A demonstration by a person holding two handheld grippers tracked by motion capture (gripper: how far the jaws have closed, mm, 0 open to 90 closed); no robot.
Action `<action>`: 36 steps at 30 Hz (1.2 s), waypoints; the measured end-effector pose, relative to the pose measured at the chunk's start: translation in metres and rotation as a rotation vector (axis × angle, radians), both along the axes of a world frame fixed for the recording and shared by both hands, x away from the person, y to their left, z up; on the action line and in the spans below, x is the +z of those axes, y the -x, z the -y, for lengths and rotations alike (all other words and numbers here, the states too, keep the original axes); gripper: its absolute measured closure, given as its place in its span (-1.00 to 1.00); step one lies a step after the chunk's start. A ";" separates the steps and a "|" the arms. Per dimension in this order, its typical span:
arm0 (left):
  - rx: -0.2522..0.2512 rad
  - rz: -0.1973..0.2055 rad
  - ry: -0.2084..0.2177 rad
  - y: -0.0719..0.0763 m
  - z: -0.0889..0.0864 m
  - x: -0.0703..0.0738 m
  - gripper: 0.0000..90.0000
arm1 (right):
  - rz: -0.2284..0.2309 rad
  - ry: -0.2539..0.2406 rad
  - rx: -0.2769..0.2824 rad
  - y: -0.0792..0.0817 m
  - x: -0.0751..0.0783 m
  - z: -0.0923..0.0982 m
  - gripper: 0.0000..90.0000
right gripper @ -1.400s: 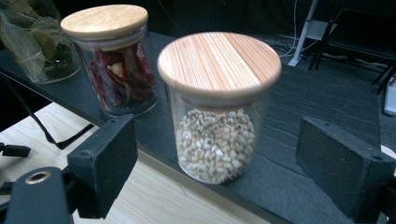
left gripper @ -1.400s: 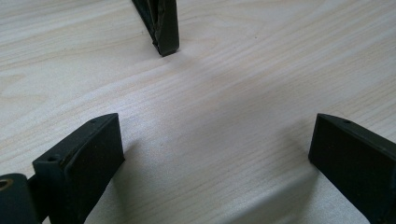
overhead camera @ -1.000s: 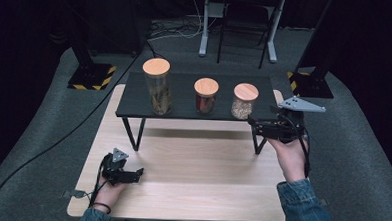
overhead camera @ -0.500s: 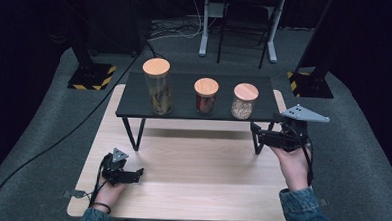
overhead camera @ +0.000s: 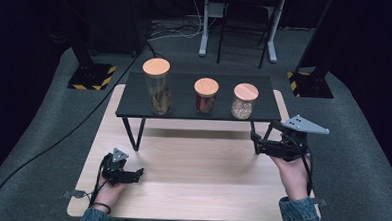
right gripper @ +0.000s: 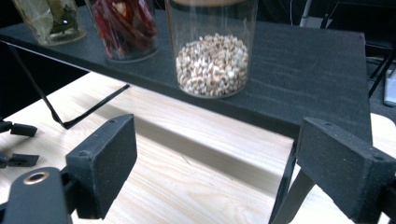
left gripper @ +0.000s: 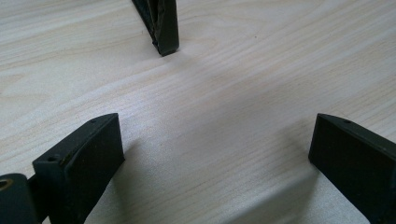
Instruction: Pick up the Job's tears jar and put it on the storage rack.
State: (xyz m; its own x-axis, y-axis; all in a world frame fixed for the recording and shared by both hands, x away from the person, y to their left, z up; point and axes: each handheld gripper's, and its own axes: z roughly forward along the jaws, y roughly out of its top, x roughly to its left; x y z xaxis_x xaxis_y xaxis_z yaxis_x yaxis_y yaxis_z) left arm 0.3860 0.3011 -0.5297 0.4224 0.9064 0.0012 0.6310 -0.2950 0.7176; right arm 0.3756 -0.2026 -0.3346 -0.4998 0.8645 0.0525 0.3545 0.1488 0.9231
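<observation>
A pale wooden table (overhead camera: 190,190) carries a low black shelf (overhead camera: 185,92) with three cork-lidded jars. The right gripper (overhead camera: 265,141) hovers off the shelf's right end, jaws wide and empty — the grain jar (right gripper: 212,51), nearest it, looks the likely target, best approached level and centred. The left gripper (overhead camera: 131,173) rests on the table, jaws spread, holding nothing.

Three lidded jars (overhead camera: 205,96) on a black shelf (overhead camera: 184,97), wooden table (overhead camera: 190,190) beneath.
</observation>
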 end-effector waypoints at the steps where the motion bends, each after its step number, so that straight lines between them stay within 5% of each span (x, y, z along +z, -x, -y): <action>1: 0.000 0.000 0.000 0.000 0.000 0.000 -0.94 | 0.001 -0.003 0.002 0.001 -0.002 0.000 -0.75; 20: 0.000 0.000 0.000 0.000 0.000 0.000 -0.94 | -0.017 -0.029 0.015 0.009 -0.051 0.003 -0.82; 36: 0.000 0.000 0.000 0.000 0.000 0.000 -0.94 | -0.028 0.027 0.010 0.014 -0.083 -0.008 -1.00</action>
